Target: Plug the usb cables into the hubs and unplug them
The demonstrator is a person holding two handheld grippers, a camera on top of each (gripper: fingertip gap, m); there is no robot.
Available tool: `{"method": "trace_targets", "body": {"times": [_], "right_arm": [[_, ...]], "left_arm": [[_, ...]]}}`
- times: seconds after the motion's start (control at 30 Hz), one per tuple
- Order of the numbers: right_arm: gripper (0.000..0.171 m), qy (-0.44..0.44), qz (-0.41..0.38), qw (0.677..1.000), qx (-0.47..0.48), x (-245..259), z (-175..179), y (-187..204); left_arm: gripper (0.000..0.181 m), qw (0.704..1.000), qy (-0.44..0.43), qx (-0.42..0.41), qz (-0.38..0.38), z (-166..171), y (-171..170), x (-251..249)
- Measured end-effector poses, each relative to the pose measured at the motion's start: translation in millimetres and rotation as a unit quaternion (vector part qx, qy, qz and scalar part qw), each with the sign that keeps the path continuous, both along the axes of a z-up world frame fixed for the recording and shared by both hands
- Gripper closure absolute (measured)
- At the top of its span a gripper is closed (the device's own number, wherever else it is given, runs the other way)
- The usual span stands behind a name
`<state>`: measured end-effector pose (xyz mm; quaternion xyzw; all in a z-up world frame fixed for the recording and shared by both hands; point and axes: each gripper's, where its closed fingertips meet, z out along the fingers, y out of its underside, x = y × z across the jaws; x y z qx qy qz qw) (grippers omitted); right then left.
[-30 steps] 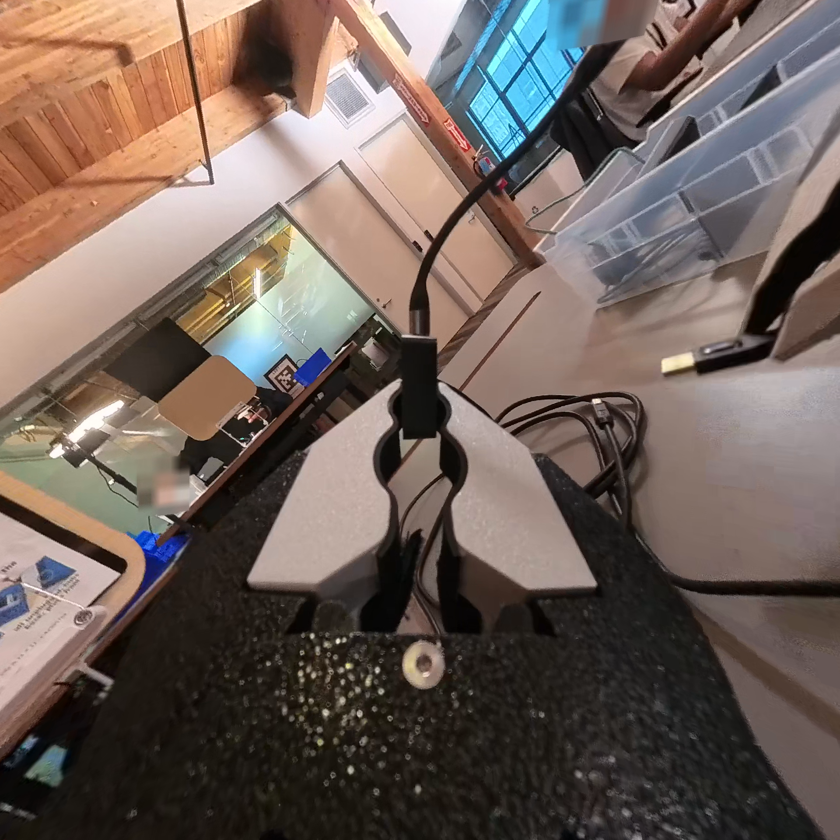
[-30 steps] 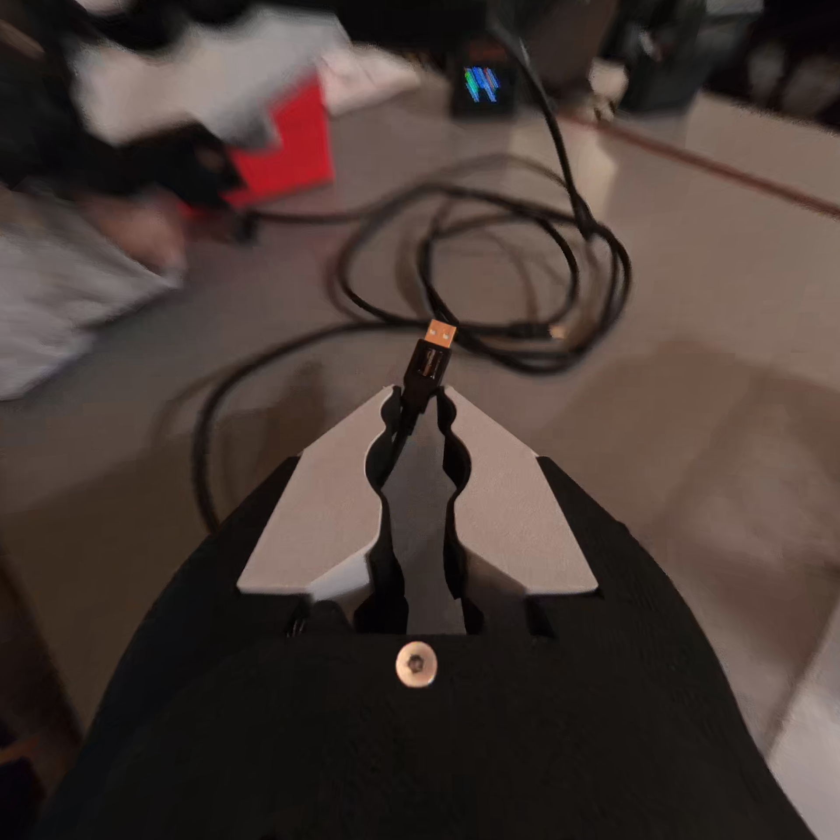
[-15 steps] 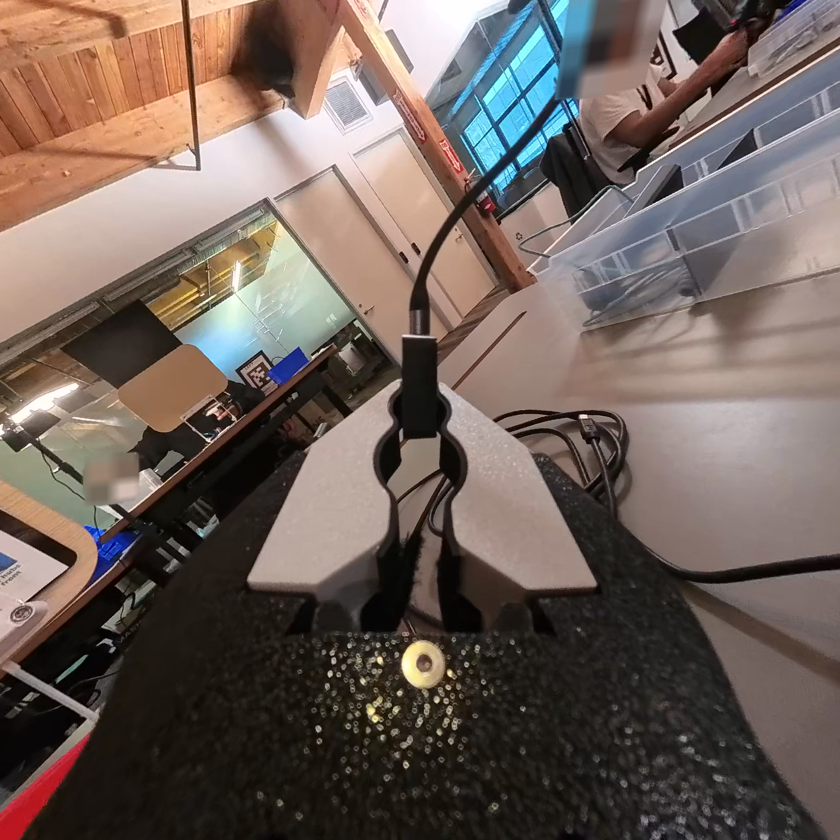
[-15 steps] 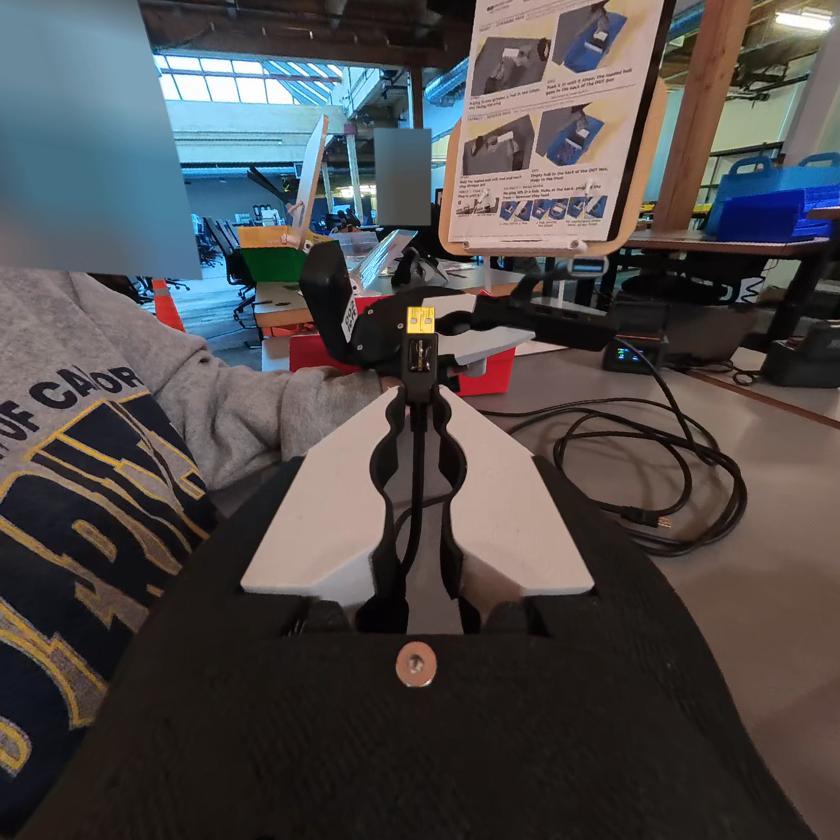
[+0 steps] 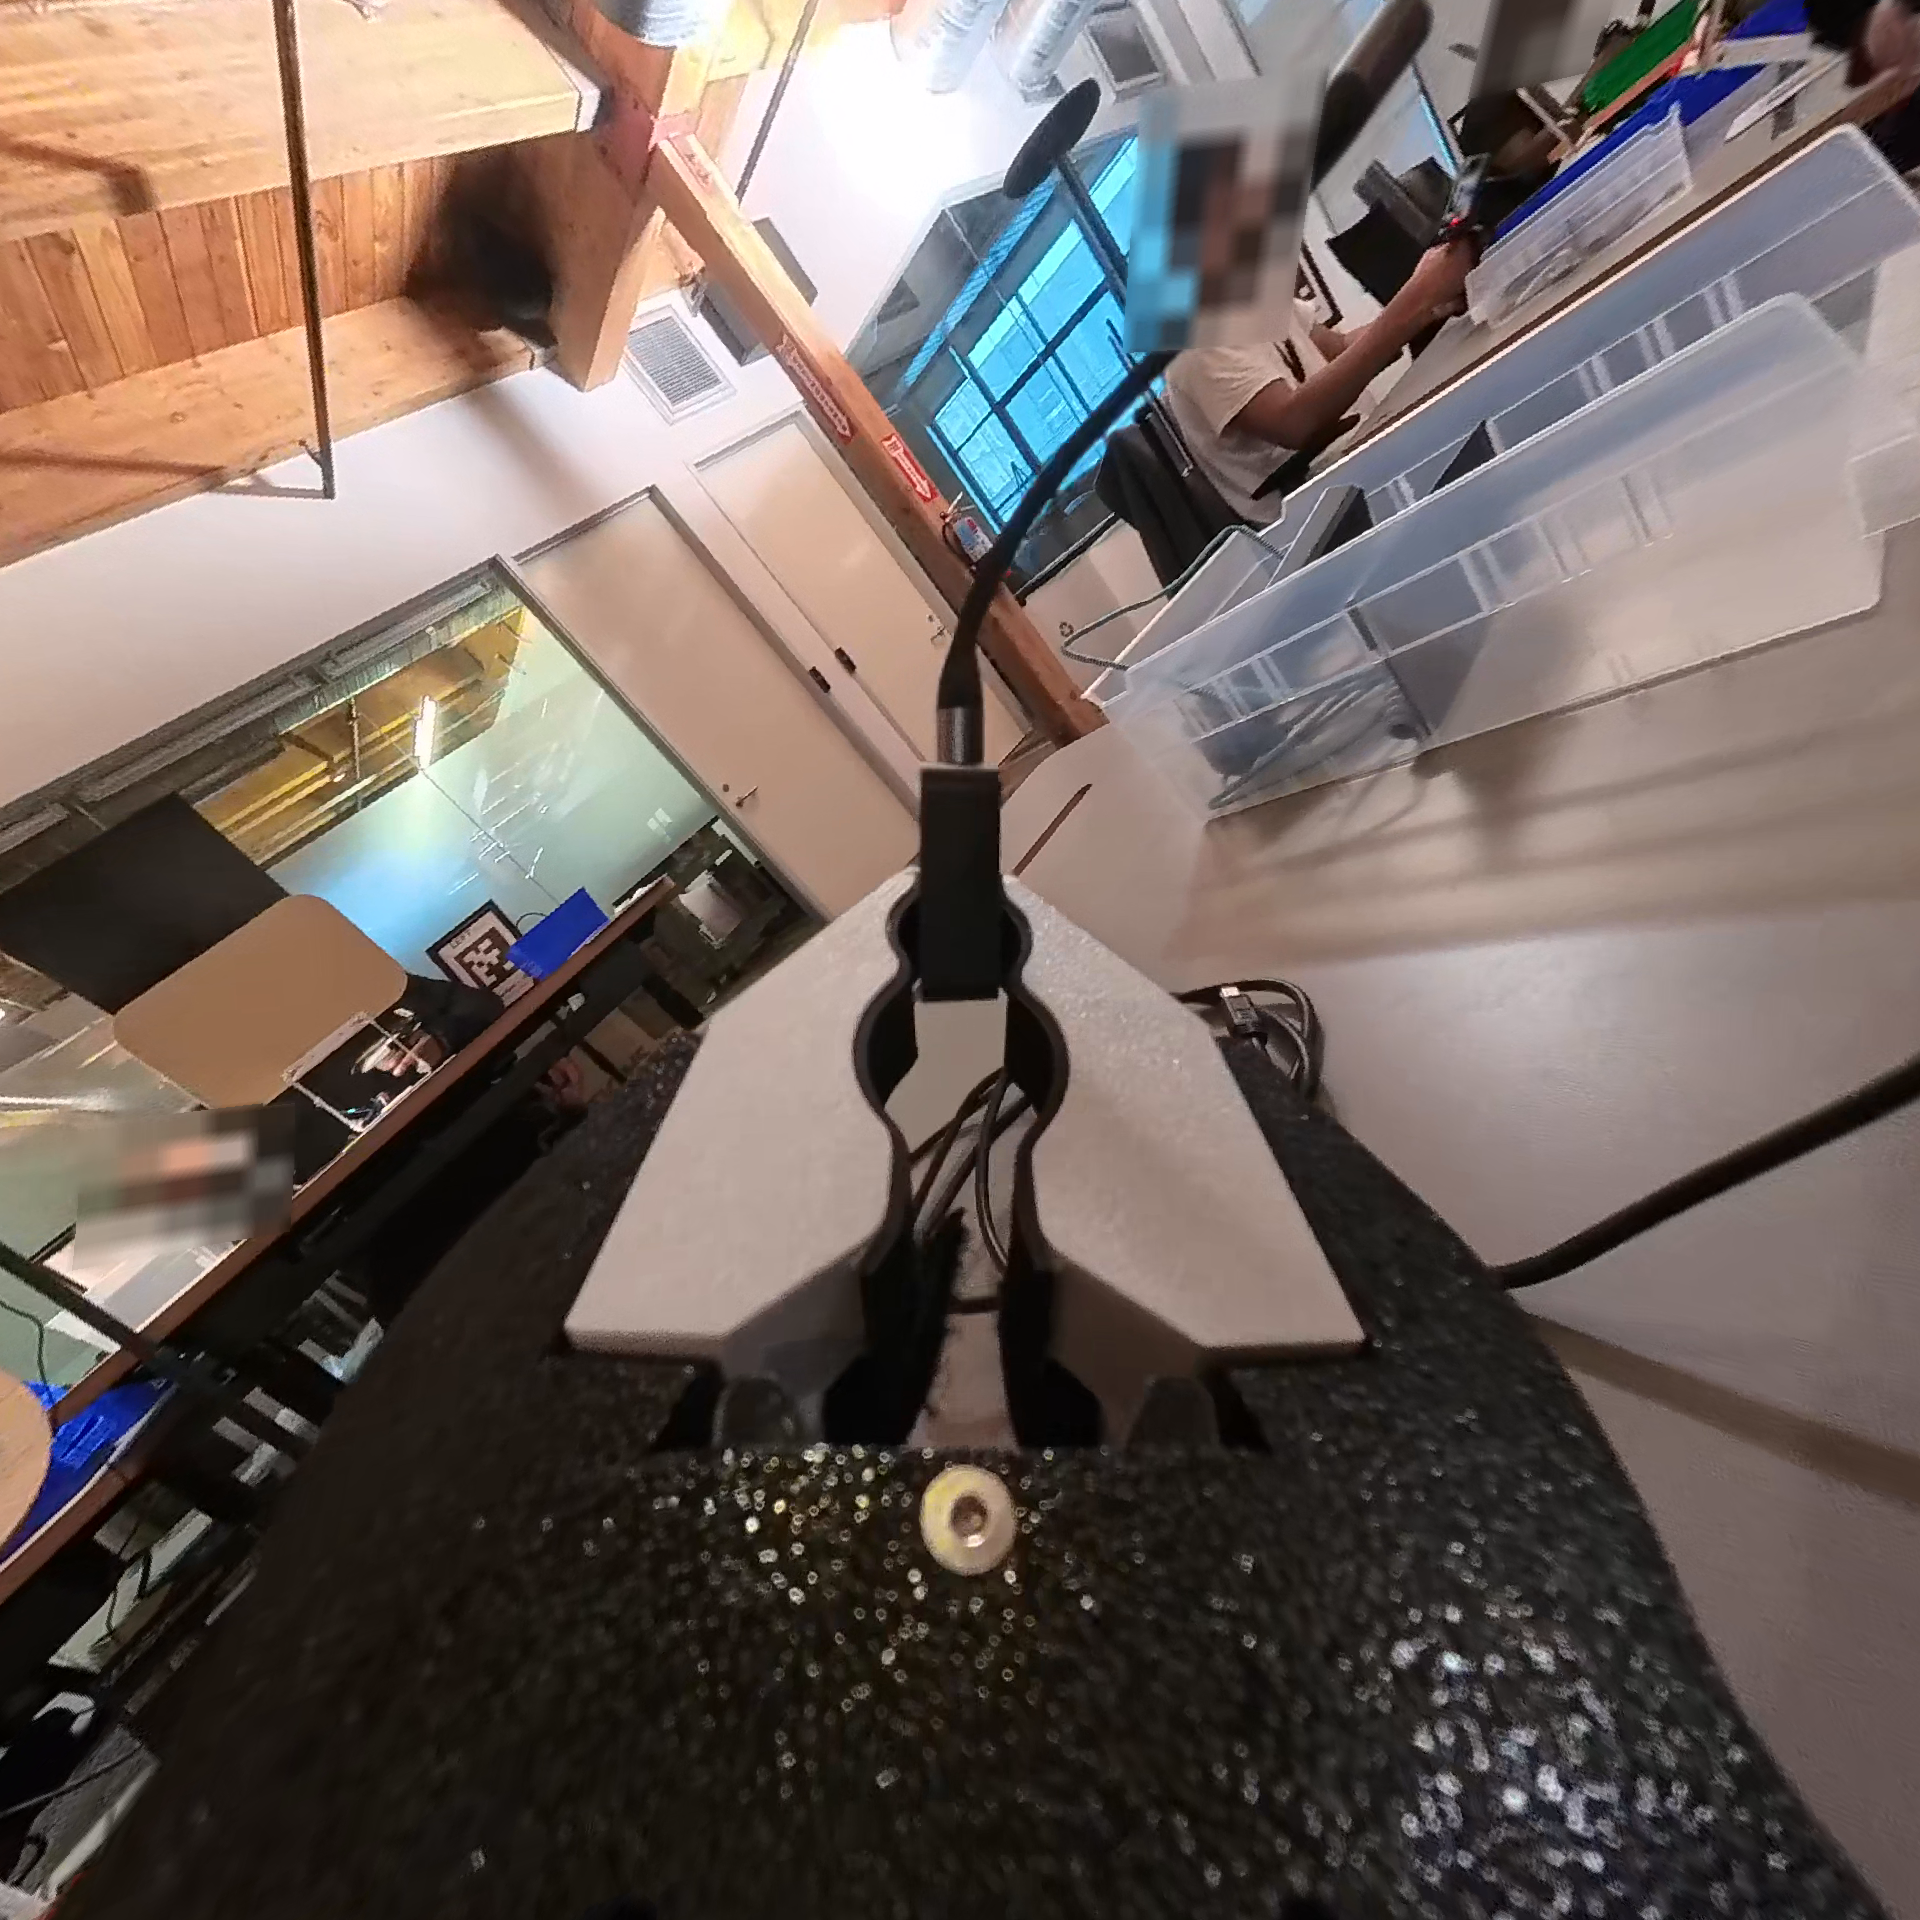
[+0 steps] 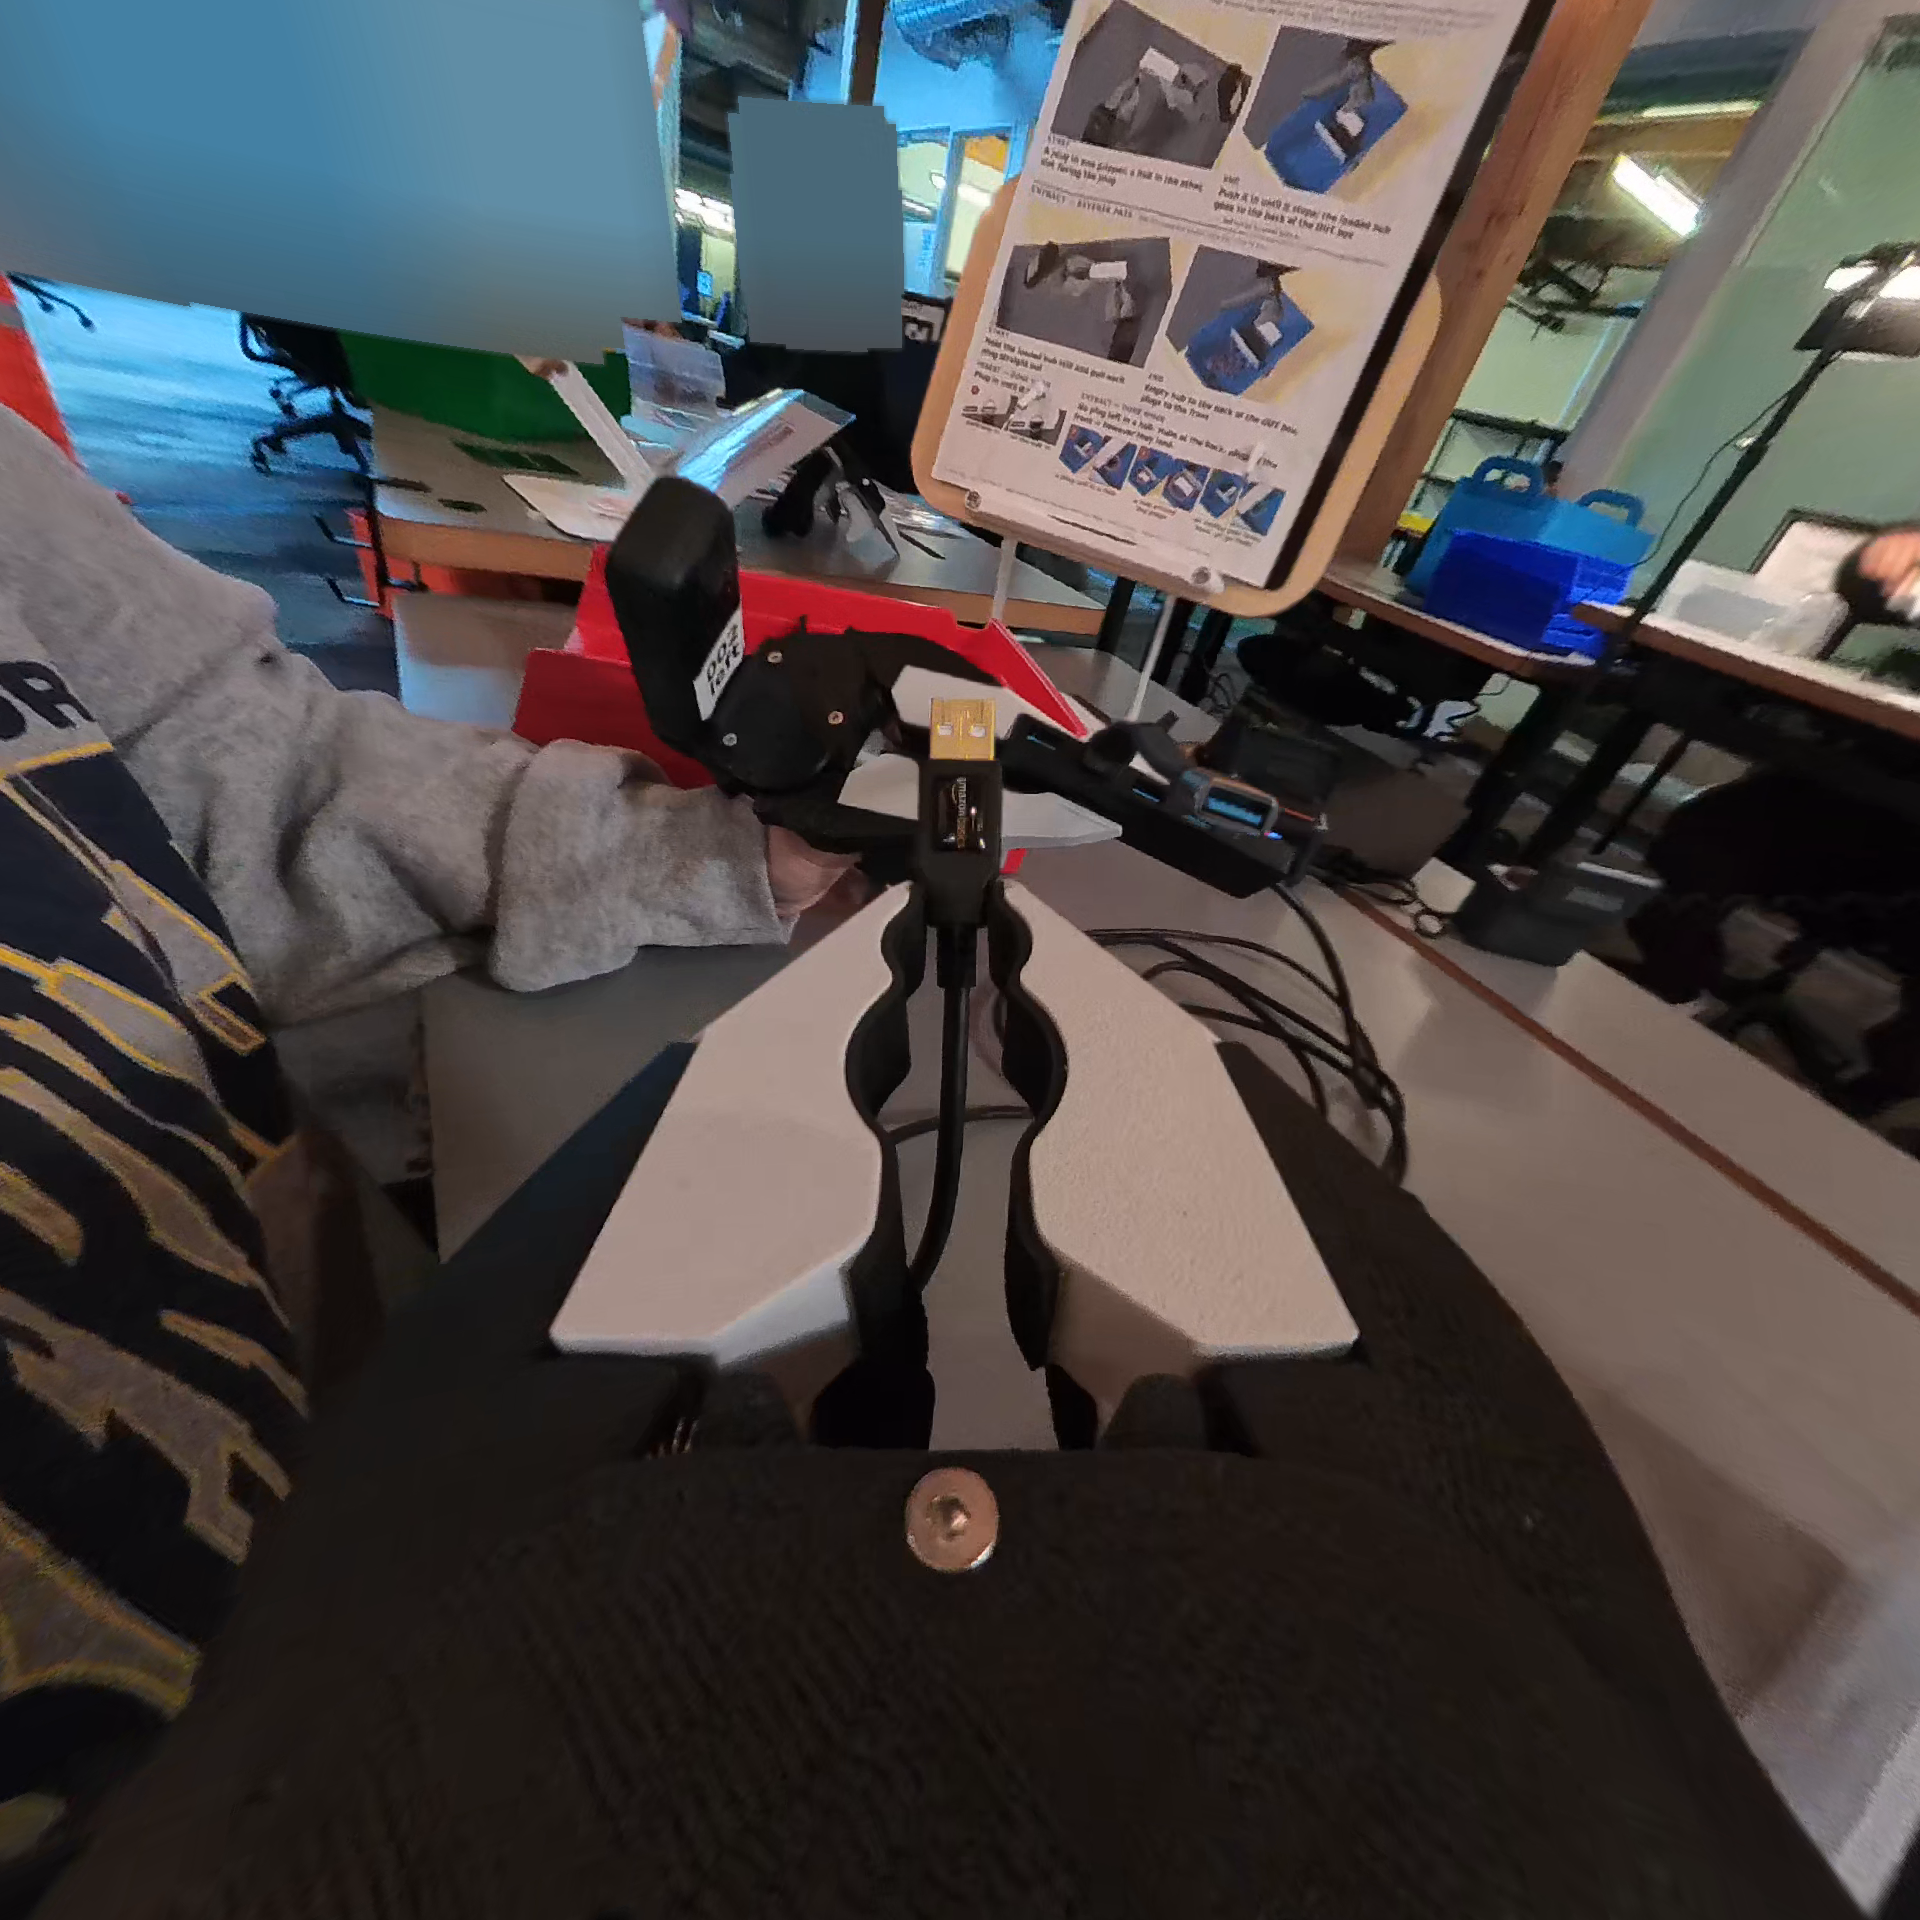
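My left gripper (image 5: 961,920) is shut on the end of a slim black USB hub (image 5: 961,873), whose own lead (image 5: 1003,561) arcs up and away. In the right wrist view the same hub (image 6: 1174,805) sticks out to the right of the left gripper (image 6: 790,727), with blue ports showing on its side. My right gripper (image 6: 958,920) is shut on a black USB cable plug (image 6: 961,821). Its gold connector (image 6: 961,727) points forward, level with the hub and apart from it. The cable runs back between the right fingers.
A loose coil of black cable (image 6: 1299,1008) lies on the grey table, also in the left wrist view (image 5: 1262,1023). Clear plastic bins (image 5: 1507,582) line the far side. A board with an instruction sheet (image 6: 1195,281), a red bin (image 6: 582,675) and a grey sleeve (image 6: 416,831) stand ahead. There is about 15 cm between the tips of the two grippers.
My right gripper has swung up from pointing down at the cable coil to level, facing the left gripper and hub. The left gripper has tilted a little, still holding the hub.
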<state>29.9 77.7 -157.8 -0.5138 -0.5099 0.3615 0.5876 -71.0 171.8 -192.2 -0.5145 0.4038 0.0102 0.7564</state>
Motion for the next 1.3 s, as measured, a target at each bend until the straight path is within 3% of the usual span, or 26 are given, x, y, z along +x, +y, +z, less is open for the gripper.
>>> {"method": "trace_targets", "body": {"times": [0.03, 0.5, 0.87, 1.17, 1.3], "right_arm": [[0.161, -0.001, -0.005, 1.0, 0.015, 0.1, 3.3, -1.5], [0.162, 0.019, -0.019, 0.998, 0.058, 11.3, 22.7, -9.5], [0.161, 0.036, -0.126, 0.988, 0.083, 52.4, 49.8, 21.8], [0.162, -0.063, -0.151, 0.978, 0.13, 41.7, 24.8, 38.9], [0.161, -0.137, -0.181, 0.95, 0.215, 39.3, 15.6, 47.9]], "left_arm": [[0.173, 1.0, 0.0, 0.003, -0.002, 0.8, -1.0, 0.3], [0.173, 0.998, 0.053, 0.038, -0.005, -2.2, -9.4, 10.0], [0.172, 0.993, 0.077, 0.08, -0.027, 2.6, -22.8, 18.6], [0.173, 0.991, 0.097, 0.085, -0.044, 1.2, -30.9, 28.4], [0.173, 0.991, 0.088, 0.059, -0.083, 0.1, -39.1, 37.3]]}}
